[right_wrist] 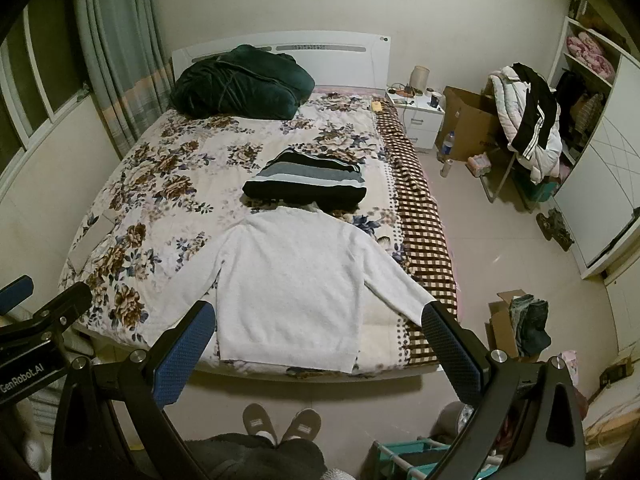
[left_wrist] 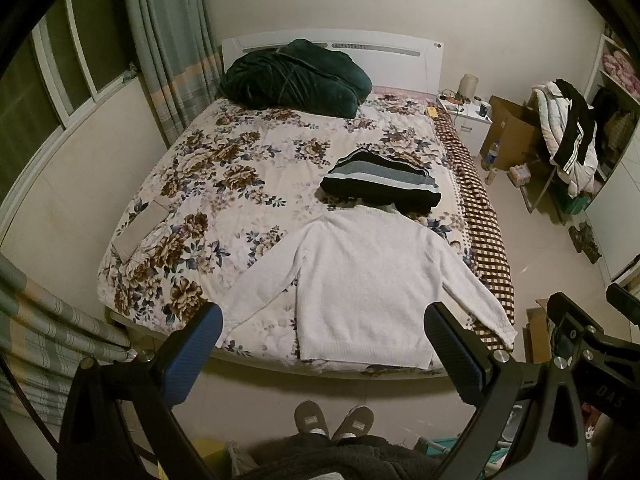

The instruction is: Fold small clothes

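Left wrist view: the white sweater (left_wrist: 360, 280) lies flat at the bed's (left_wrist: 208, 184) near edge, collar far, sleeves spread sideways. I hold both grippers, left (left_wrist: 324, 354) and right (right_wrist: 318, 354), wide open, empty, high above its hem, about equally near.

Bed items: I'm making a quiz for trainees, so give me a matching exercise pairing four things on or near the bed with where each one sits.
Things:
1. white sweater
2. striped folded sweater
3. dark green blanket
4. white nightstand

Places:
A. bundled against the headboard
B. on the floor beside the head of the bed
C. spread flat at the foot edge, sleeves out
D. mid-bed, just beyond the white collar

Pairs: 1-C, 2-D, 3-A, 4-B
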A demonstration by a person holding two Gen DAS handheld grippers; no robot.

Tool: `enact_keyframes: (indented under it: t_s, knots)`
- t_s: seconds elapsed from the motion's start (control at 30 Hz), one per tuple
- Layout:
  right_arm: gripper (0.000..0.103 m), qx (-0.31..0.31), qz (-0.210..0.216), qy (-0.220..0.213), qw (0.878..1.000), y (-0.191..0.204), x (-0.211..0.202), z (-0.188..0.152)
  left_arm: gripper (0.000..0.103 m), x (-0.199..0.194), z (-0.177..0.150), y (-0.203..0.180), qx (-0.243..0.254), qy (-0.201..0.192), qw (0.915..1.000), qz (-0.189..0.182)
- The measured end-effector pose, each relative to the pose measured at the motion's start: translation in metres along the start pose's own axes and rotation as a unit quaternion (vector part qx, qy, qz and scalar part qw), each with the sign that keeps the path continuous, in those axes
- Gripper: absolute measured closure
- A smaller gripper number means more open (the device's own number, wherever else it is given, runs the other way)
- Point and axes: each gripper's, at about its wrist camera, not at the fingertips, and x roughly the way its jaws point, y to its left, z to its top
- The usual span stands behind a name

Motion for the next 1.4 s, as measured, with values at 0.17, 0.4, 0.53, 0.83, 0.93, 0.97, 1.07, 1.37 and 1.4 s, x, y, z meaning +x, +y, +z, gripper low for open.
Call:
enact_keyframes:
  t_s: [0.17,0.4,0.53,0.83,0.93,0.97,1.07,1.37,1.4]
  knots:
    - [0.0,0.001,0.0,0.0,1.0,0.0,-0.001,0.001,0.0,-0.001,0.002,-0.001,0.0,-0.001,1.0,-0.002]
    - [0.0,0.002,0.0,0.0,1.0,-0.001,0.0,-0.002,0.0,0.0,0.004,0.004,0.0,-0.004,1.0,-0.004]
    - [0.0,0.024,-0.002,0.01,1.0,-0.006,0.011,0.001,0.0,0.02,0.013,0.007,0.003,-0.03,0.9995,0.011]
    - [0.0,0.153,-0.037,0.045,0.987,-0.065,0.128,-0.005,0.0,0.137,0.033,0.008,0.026,-0.007,0.9995,0.016]
    - [0.0,0.202,-0.07,0.048,0.976,-0.103,0.18,-0.021,0.0,0.185,0.036,-0.012,0.037,0.014,0.9991,0.015]
    - [0.0,0.22,-0.08,0.052,0.971,-0.118,0.202,-0.026,0.0,0.203,0.037,-0.021,0.04,0.025,0.9988,0.013]
    - [0.0,0.271,-0.097,0.065,0.955,-0.169,0.261,-0.054,0.0,0.246,0.032,-0.044,0.055,0.043,0.9974,0.019]
    - [0.0,0.523,-0.083,0.101,0.843,-0.361,0.471,-0.197,0.0,0.4,-0.007,-0.135,0.101,0.117,0.987,0.045]
    - [0.0,0.539,-0.081,0.097,0.833,-0.373,0.486,-0.21,0.0,0.423,-0.015,-0.147,0.109,0.128,0.9849,0.042]
